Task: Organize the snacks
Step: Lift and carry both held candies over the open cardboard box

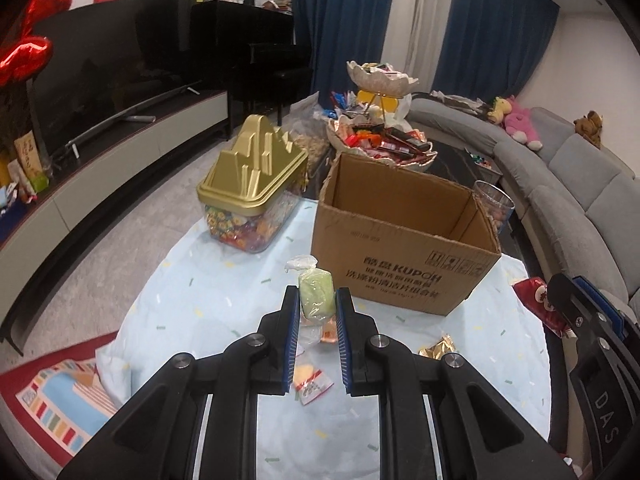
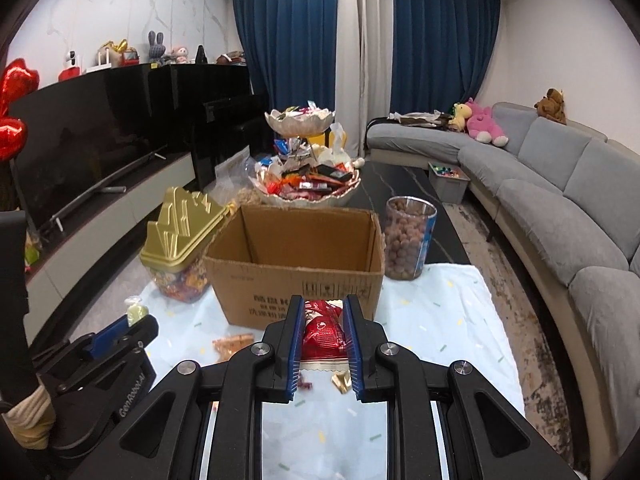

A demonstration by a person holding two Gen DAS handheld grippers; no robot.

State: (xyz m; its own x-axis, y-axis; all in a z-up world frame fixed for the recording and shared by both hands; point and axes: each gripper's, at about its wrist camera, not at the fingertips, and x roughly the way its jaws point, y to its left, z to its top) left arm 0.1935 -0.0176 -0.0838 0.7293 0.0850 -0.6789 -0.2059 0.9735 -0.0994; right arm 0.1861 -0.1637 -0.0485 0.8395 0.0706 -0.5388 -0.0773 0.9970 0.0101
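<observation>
The left claw (image 1: pixel 317 304) is closed on a pale green snack in clear wrap (image 1: pixel 316 294), pinched between its blue pads above the light blue cloth of the worktop (image 1: pixel 224 280). The right claw (image 2: pixel 323 316) grips a red snack packet (image 2: pixel 323 330) the same way, and the packet's lower edge sticks out below the pads. The open cardboard box (image 1: pixel 400 256) stands at 12 o'clock from the right claw and at about 1 o'clock from the left one, just beyond both. A clear tub with a gold lid (image 1: pixel 252 188), full of bright sweets, sits at 11 o'clock, and a clear jar of brown balls (image 2: pixel 408 240) stands just beside the box at 1 o'clock in the right view. Small wrapped snacks (image 1: pixel 314 384) lie loose on the cloth under the claws. Behind the box a tiered dish (image 2: pixel 304 176) is heaped with more snacks.
</observation>
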